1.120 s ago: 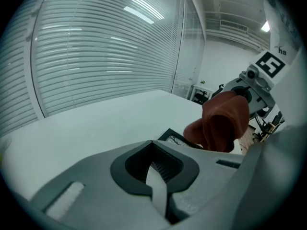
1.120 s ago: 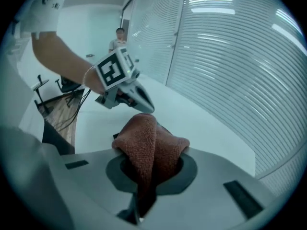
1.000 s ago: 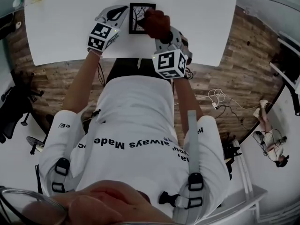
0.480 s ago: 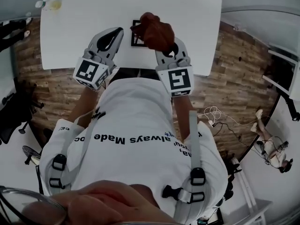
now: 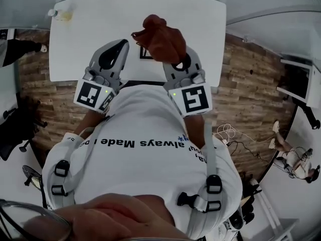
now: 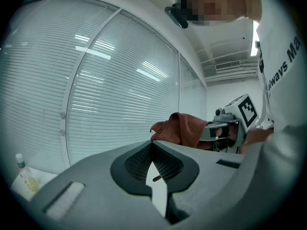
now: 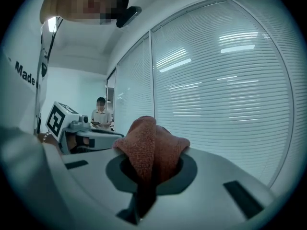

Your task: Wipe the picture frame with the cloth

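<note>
At 10 o'clock on the white table (image 5: 200,19) stands a small bottle (image 5: 52,13) of yellowish liquid. The left gripper (image 5: 119,44) is raised with its jaws together and nothing between them. The picture frame (image 5: 144,53) lies at 12 o'clock near the table's front edge, mostly hidden under the rust-brown cloth (image 5: 160,36). The right gripper (image 5: 178,63) clamps that cloth. The person's white shirt (image 5: 145,129) reads "always Made".

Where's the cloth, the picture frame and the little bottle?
cloth (image 5: 161,38): head view, middle of the bunch.
picture frame (image 5: 143,54): head view, its visible lower-left part.
bottle (image 6: 24,172): left gripper view, its body.
</note>
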A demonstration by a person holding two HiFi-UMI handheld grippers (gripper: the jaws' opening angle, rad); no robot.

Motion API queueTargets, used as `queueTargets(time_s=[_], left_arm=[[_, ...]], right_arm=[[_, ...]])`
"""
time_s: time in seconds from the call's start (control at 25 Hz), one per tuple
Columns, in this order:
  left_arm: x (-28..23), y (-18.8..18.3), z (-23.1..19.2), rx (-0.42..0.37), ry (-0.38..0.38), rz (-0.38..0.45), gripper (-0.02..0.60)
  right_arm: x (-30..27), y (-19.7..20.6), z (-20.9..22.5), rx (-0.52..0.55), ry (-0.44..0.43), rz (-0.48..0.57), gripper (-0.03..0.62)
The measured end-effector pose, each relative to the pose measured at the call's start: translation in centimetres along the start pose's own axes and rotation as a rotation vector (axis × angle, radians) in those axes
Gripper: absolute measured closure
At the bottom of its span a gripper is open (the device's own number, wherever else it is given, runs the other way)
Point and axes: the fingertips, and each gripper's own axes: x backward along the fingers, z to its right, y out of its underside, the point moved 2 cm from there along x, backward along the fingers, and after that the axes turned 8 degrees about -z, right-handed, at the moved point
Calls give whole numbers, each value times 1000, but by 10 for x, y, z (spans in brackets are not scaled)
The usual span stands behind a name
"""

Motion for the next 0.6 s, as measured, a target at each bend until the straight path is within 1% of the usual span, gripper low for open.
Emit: queueTargets(time_s=[0.24, 0.44, 0.6], left_arm=[[4, -12, 2, -35, -1, 20, 578], [5, -12, 3, -34, 1, 21, 578], [0, -12, 2, -29, 5, 18, 578]], right_arm=[[5, -14, -8, 10, -7, 26, 574], [7, -15, -12, 15, -11, 32, 574], [3, -15, -8, 8, -10, 29, 574]])
